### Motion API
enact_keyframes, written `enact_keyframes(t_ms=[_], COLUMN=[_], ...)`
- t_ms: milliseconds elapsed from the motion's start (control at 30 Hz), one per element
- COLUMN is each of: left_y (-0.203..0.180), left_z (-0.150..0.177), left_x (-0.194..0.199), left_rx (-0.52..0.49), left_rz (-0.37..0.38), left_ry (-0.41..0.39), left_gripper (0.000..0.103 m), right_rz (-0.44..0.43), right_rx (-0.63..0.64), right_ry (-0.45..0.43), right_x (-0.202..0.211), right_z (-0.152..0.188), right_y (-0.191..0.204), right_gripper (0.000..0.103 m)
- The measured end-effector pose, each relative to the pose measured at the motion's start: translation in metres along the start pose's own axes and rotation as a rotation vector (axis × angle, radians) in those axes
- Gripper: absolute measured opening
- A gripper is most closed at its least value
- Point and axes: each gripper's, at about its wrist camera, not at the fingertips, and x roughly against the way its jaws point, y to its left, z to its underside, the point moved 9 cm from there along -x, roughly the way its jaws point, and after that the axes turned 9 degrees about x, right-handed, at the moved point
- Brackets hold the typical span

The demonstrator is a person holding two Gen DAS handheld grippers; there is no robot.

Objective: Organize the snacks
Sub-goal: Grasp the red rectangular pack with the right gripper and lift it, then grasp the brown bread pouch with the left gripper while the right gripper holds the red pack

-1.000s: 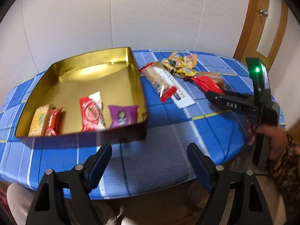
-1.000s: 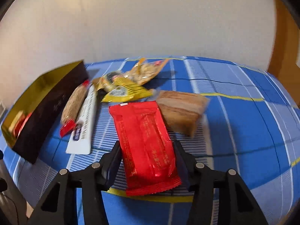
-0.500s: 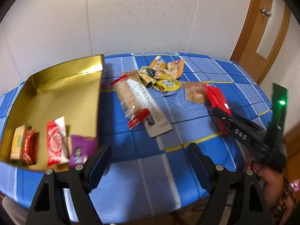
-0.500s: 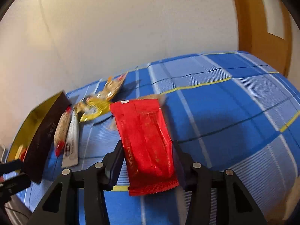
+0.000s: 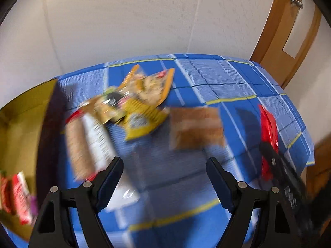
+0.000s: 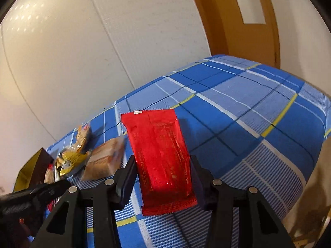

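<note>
A: Red pack (image 6: pixel 163 157) sits lower centre, clamped between the right gripper (image 6: pixel 163 171) pads, lifted off the cloth (image 6: pixel 258 107).
B: Risk?
A: Its foil looks slick and flat; a thin edge grip could let it slide out before reaching the tin (image 5: pixel 24 111) at far left.
B: Left gripper (image 5: pixel 164 177)?
A: Spread wide, empty, above the crinkly yellow bags (image 5: pixel 140 115).

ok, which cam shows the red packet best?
Right wrist: the red packet is sharp, face-on, clamped in the right tool. Left wrist shows it only edge-on and blurred at the right.
</note>
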Motion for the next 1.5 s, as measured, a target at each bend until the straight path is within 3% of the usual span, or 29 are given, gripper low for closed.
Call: enact_keyframes(t_ms=[167, 300, 333, 400, 467, 600, 667, 767, 900, 1000, 1033, 1167, 1500], left_y=[-0.014, -0.023, -0.030, -0.052, -0.066, -0.070, -0.067, -0.064, -0.072, -0.075, -0.075, -0.073, -0.051], left_z=[-0.011, -0.014, -0.011, -0.001, 0.009, 0.005, -0.007, -0.030, -0.036, -0.032, -0.029, -0.023, 0.016], left_x=[-0.041, -0.047, -0.045, -0.041, -0.034, -0.019, -0.018, -0.023, -0.046, -0.062, -0.065, -0.067, -0.033], left_rx=[-0.002, 0.017, 0.000, -0.056, -0.132, -0.209, -0.215, -0.224, -0.303, -0.375, -0.377, -0.312, -0.277], left_rz=[0.044, 0.115, 0.145, 0.238, 0.265, 0.216, 0.169, 0.088, 0.039, 0.018, 0.031, 0.087, 0.059], left_ry=[0.066, 0.058, 0.069, 0.111, 0.121, 0.034, -0.006, -0.059, -0.028, -0.018, -0.007, -0.015, -0.080], left_gripper=[0.083, 0.074, 0.067, 0.066, 0.064, 0.065, 0.080, 0.086, 0.086, 0.085, 0.078, 0.066, 0.063], right_rz=[0.000, -0.001, -0.005, -0.007, -0.005, -0.002, -0.003, -0.006, -0.005, -0.007, -0.008, -0.021, -0.070], right_rx=[-0.013, -0.048, -0.063, -0.089, -0.114, -0.137, -0.139, -0.138, -0.147, -0.157, -0.156, -0.145, -0.069], right_ry=[-0.003, -0.004, -0.004, -0.008, -0.018, -0.023, -0.018, -0.016, -0.012, -0.007, -0.007, -0.011, -0.024], right_x=[-0.001, -0.001, 0.000, 0.002, 0.005, 0.007, 0.005, 0.004, 0.003, 0.001, 0.001, 0.000, -0.004], right_z=[0.000, 0.000, 0.002, 0.002, 0.001, 0.001, 0.000, 0.000, 0.001, 0.003, 0.003, 0.002, -0.001], right_y=[-0.003, -0.008, -0.009, -0.013, -0.017, -0.021, -0.021, -0.020, -0.023, -0.025, -0.024, -0.020, 0.002], right_gripper=[0.050, 0.050, 0.050, 0.050, 0.050, 0.050, 0.050, 0.050, 0.050, 0.050, 0.050, 0.050, 0.050])
